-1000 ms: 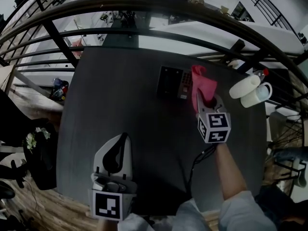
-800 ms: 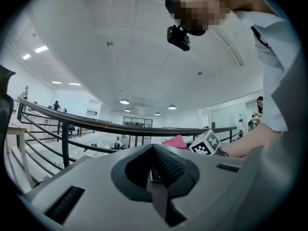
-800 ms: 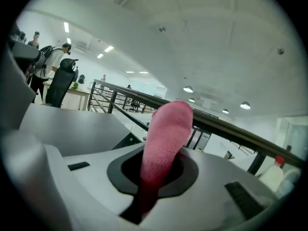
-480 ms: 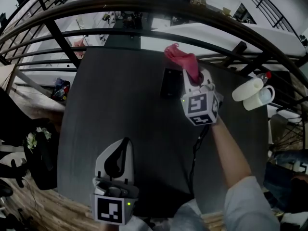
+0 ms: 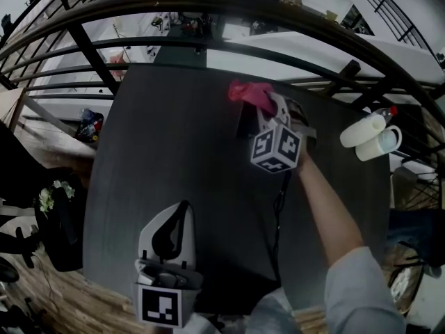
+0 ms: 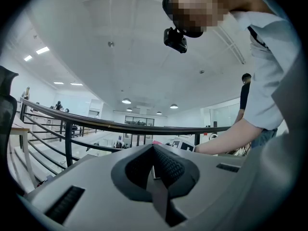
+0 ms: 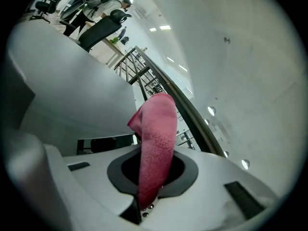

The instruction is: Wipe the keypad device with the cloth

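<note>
On the far side of the table (image 5: 174, 138), the right gripper (image 5: 270, 113) is clamped tight on the pink cloth (image 5: 249, 92), which pokes out past the keypad device (image 5: 243, 125), itself mostly hidden under the gripper. I'd lay the cloth flat on the keys and drag lightly so the device doesn't slide. The railing (image 5: 208, 5) is close behind, the mugs (image 5: 368, 139) sit well right, and there's open table to the left. The left gripper (image 5: 175, 218) rests near, jaws together and empty.

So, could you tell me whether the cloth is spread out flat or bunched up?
Bunched up: the pink cloth stands out of the right gripper's shut jaws as a narrow roll, with its free end crumpled.
</note>
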`<state>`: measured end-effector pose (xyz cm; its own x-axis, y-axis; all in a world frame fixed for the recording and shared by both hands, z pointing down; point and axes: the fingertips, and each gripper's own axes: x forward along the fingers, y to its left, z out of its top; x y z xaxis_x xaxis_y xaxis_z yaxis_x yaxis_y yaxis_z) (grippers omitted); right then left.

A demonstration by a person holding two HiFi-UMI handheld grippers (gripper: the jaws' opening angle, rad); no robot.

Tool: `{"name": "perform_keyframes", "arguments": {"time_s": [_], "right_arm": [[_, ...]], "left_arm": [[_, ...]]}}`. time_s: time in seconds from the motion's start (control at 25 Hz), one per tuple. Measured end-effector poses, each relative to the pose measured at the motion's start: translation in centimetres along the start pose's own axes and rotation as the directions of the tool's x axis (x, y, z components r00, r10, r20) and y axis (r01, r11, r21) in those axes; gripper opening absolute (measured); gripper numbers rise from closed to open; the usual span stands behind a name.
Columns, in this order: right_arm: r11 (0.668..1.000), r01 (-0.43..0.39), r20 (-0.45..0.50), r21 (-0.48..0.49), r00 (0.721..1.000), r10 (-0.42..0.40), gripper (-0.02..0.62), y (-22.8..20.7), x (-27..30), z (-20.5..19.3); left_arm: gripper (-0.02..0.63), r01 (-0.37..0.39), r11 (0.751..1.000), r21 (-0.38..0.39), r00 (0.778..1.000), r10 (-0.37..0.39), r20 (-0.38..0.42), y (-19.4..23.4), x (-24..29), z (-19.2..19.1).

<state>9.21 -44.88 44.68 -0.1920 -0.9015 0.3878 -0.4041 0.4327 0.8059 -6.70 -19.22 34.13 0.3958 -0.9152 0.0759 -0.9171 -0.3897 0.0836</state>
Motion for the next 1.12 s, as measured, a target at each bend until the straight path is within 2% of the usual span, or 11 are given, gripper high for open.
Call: {"name": "perform_keyframes", "arguments": {"time_s": [0.32, 0.48, 0.6, 0.8, 1.12], "right_arm": [[0.979, 0.049, -0.069, 0.196, 0.997, -0.036, 0.031, -2.1, -0.9, -4.4], [0.947, 0.088, -0.102, 0.309, 0.993, -0.059, 0.031, -3.0, -1.5, -6.6], [0.909, 0.117, -0.129, 0.400, 0.989, -0.070, 0.031, -3.4, -2.2, -8.4], [0.785, 0.152, -0.156, 0.600, 0.985, -0.071, 0.031, -3.9, -3.2, -11.4], [0.538, 0.155, -0.169, 0.828, 0.985, -0.023, 0.031, -2.2, -4.8, -14.7]], "left_arm": [[0.003, 0.021, 1.000, 0.001, 1.000, -0.021, -0.004, -0.7, 0.5, -0.1], [0.003, 0.033, 0.999, -0.002, 0.999, -0.033, -0.003, -1.0, 0.7, -0.2], [0.003, 0.040, 0.999, 0.000, 0.999, -0.040, -0.004, -1.4, 0.8, -0.2], [0.003, 0.051, 0.999, 0.002, 0.999, -0.051, -0.010, -2.0, 0.9, -0.1], [0.003, 0.071, 0.997, 0.011, 0.997, -0.071, -0.015, -2.7, 0.8, 0.2]]}}
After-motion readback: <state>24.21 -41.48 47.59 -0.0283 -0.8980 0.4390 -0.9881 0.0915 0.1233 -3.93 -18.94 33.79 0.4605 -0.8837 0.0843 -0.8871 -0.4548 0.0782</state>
